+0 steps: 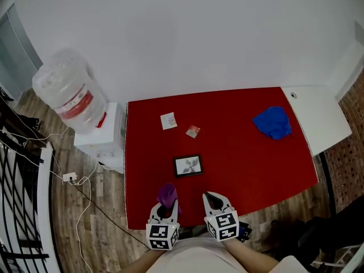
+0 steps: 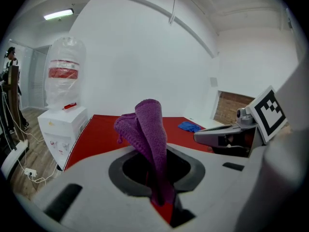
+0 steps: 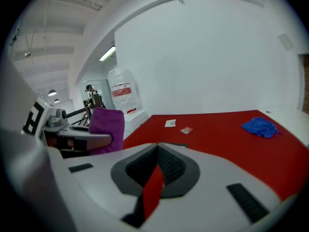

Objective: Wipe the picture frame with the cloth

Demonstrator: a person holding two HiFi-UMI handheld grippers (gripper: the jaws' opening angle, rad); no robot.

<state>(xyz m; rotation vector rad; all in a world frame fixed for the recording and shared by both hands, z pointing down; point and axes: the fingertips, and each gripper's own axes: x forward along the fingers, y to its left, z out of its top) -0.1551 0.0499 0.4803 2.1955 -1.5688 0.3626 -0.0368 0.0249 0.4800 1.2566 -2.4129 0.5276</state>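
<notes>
A small black picture frame [image 1: 188, 165] lies flat on the red table [image 1: 244, 158], near the front and just ahead of both grippers. My left gripper [image 1: 166, 205] [image 2: 159, 187] is shut on a purple cloth [image 1: 167, 194] [image 2: 147, 129], which bunches up above the jaws. It hovers at the table's front edge, slightly left of the frame. My right gripper [image 1: 212, 200] [image 3: 153, 180] sits beside it, a little right of the frame. Its jaws stand together with nothing held. The purple cloth [image 3: 106, 129] also shows at the left of the right gripper view.
A blue cloth [image 1: 273, 122] [image 3: 260, 126] lies at the table's far right. Two small cards [image 1: 168, 120] [image 1: 193, 131] rest beyond the frame. A water dispenser [image 1: 68, 95] [image 2: 65, 71] stands left of the table, and a white surface [image 1: 318, 115] adjoins its right side.
</notes>
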